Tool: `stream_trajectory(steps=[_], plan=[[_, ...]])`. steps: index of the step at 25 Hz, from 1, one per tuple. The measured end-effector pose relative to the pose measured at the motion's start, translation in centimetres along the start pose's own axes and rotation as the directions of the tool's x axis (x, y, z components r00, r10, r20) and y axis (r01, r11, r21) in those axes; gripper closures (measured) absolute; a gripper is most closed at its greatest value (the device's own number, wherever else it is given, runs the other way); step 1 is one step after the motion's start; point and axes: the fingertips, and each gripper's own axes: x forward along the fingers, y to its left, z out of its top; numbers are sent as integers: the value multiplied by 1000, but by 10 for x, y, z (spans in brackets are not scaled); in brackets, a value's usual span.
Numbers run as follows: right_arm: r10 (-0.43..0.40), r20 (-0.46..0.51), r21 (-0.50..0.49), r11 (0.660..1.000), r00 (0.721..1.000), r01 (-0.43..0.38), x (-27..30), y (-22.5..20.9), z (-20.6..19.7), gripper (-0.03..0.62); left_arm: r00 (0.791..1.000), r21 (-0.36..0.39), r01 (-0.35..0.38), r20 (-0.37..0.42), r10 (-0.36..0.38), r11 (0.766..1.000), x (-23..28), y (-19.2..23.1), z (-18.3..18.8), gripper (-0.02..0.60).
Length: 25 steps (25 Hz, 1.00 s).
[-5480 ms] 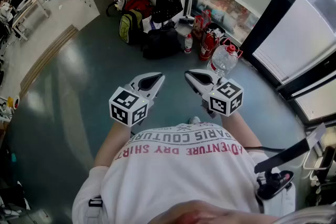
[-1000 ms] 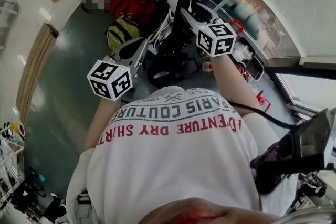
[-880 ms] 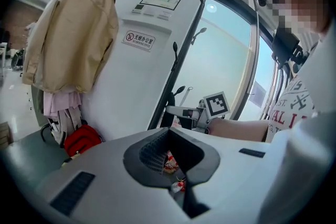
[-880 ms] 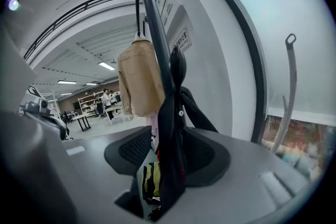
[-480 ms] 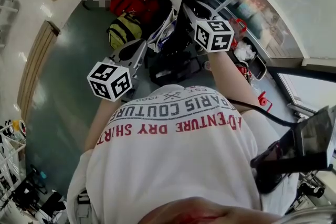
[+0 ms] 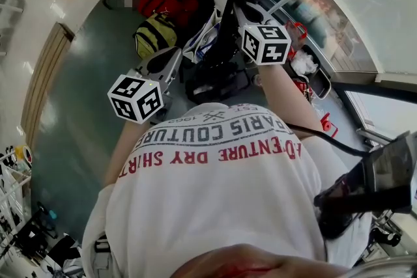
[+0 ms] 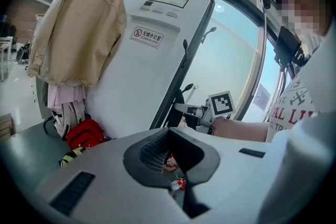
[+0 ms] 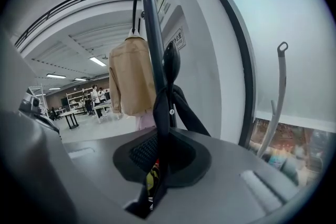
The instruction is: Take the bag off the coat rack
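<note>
Black strap (image 8: 158, 107) in closing right gripper (image 8: 159, 157)

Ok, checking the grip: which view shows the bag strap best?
The right gripper view: the black strap passes between the right gripper's closing jaws. The head view shows only a dark tangle beside that gripper; in the left gripper view it is too small to tell.

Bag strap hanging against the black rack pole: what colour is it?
The strap is black; it shows best in the right gripper view.
</note>
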Motion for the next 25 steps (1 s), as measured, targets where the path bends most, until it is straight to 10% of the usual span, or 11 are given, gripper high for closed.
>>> stream_trajectory(steps=[17,25], plan=[[3,82,8,1000,997,-3,-35,18,64,586,1000,-19,-2,3,2,1000,-11,-6,-7,579],[15,283,-9,1000,959,-13,-101,20,146,586,999,-11,-4,45,5,1000,-23,-16,2,579]])
